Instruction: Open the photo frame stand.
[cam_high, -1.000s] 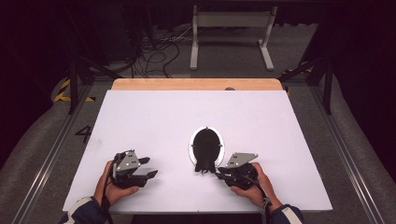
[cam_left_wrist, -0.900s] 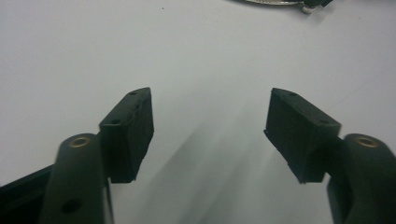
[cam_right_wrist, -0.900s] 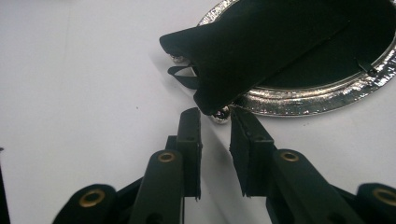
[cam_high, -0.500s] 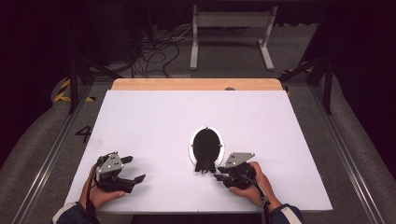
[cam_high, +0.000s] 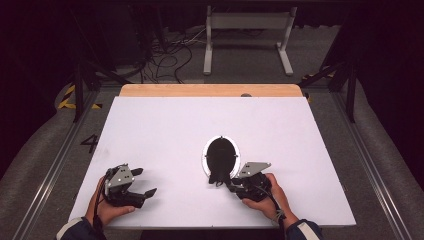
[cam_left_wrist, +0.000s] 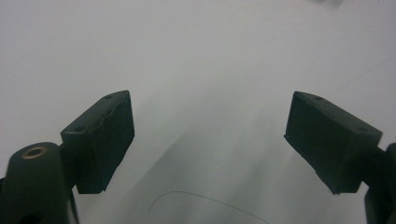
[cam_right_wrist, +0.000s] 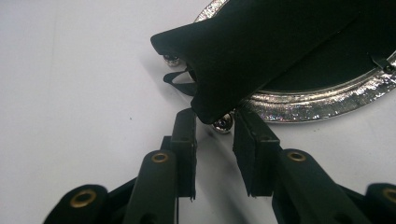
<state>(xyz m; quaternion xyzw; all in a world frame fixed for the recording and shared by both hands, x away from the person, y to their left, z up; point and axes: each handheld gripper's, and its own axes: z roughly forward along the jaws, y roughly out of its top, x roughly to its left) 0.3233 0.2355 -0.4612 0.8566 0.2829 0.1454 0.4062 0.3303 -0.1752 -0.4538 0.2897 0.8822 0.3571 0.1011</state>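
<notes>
Right claw (cam_right_wrist: 212, 123) narrowly parted at black stand flap (cam_right_wrist: 243, 51) of oval frame (cam_high: 220, 159); left claw (cam_high: 141, 182) released wide over bare table (cam_high: 165, 130)

Tabletop: flat white rectangular tabletop (cam_high: 165, 130), with a bare light wooden strip (cam_high: 210, 90) along its far edge.
Lying on it: oval silver-rimmed frame with a black back (cam_high: 220, 156), face down, near the front edge, right of the middle.
Frame's stand: black flap (cam_right_wrist: 261, 51) raised off the back.
</notes>
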